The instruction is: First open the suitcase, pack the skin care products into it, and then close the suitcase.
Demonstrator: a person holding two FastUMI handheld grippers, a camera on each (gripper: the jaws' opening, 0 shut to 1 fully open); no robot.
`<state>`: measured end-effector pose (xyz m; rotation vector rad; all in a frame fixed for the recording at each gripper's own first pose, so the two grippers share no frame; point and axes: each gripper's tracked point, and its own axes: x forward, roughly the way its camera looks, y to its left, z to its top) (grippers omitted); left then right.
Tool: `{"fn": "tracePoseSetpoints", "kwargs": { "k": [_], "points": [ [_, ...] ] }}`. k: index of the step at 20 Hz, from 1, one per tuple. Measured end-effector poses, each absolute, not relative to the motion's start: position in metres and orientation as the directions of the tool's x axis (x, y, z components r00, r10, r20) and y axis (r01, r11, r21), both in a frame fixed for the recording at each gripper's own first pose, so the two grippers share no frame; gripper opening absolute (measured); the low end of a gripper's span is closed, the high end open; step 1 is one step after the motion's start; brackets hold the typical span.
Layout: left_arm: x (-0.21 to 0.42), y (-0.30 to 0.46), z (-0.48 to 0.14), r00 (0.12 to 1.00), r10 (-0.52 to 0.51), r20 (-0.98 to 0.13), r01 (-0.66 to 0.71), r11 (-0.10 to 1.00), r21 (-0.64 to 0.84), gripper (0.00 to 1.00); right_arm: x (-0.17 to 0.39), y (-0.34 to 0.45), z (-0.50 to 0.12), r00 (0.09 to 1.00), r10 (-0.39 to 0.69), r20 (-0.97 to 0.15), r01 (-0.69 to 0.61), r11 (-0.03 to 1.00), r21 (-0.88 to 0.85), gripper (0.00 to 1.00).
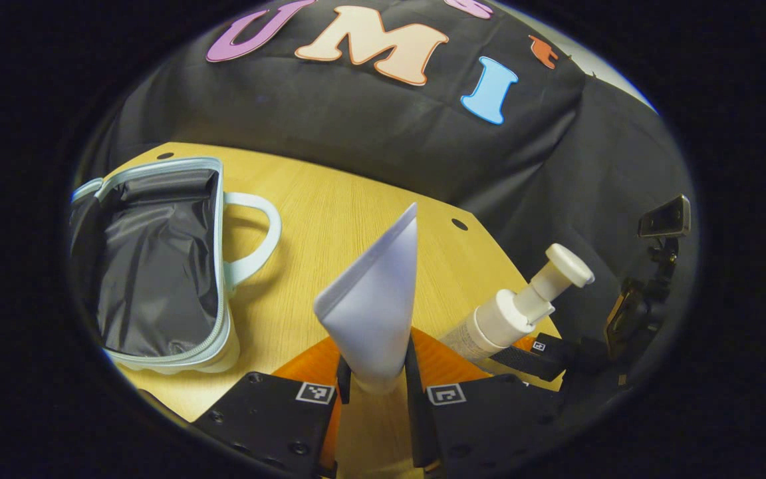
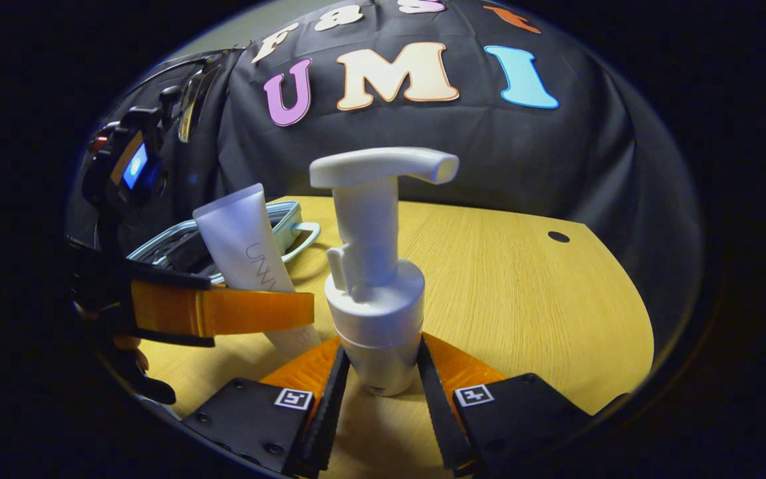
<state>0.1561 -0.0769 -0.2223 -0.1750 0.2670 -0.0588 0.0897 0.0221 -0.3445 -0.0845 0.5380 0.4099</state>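
In the left gripper view my left gripper (image 1: 375,379) is shut on a white squeeze tube (image 1: 375,306), which stands upright with its flat crimped end on top. The open suitcase (image 1: 157,266), pale blue with a dark lining and a white handle, lies to the left on the wooden table (image 1: 330,213). In the right gripper view my right gripper (image 2: 376,376) is shut on a white pump bottle (image 2: 375,293), upright, nozzle pointing right. The other gripper (image 2: 223,309) holds the tube (image 2: 243,246) at the left, in front of the suitcase (image 2: 276,223). The pump bottle (image 1: 516,309) also shows at the right of the left gripper view.
A black camera mount (image 1: 655,266) stands off the table's right edge in the left gripper view. A device with a lit screen (image 2: 131,166) hangs at the left of the right gripper view. The table has small round holes (image 2: 558,237) near its far edge.
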Motion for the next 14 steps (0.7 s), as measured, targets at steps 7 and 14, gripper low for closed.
{"fn": "tracePoseSetpoints", "kwargs": {
  "k": [7, 14],
  "points": [
    [0.115, -0.031, -0.134, 0.978, -0.038, -0.205, 0.004, 0.987, -0.160, 0.39, 0.088, 0.012, -0.344, 0.784, 0.297, -0.545, -0.338, 0.941, 0.027, 0.61],
    [0.069, 0.092, -0.116, 0.927, 0.089, -0.365, -0.152, 0.977, -0.147, 0.39, 0.081, 0.017, -0.308, 0.795, 0.253, -0.551, -0.304, 0.953, -0.001, 0.61]
  ]
}}
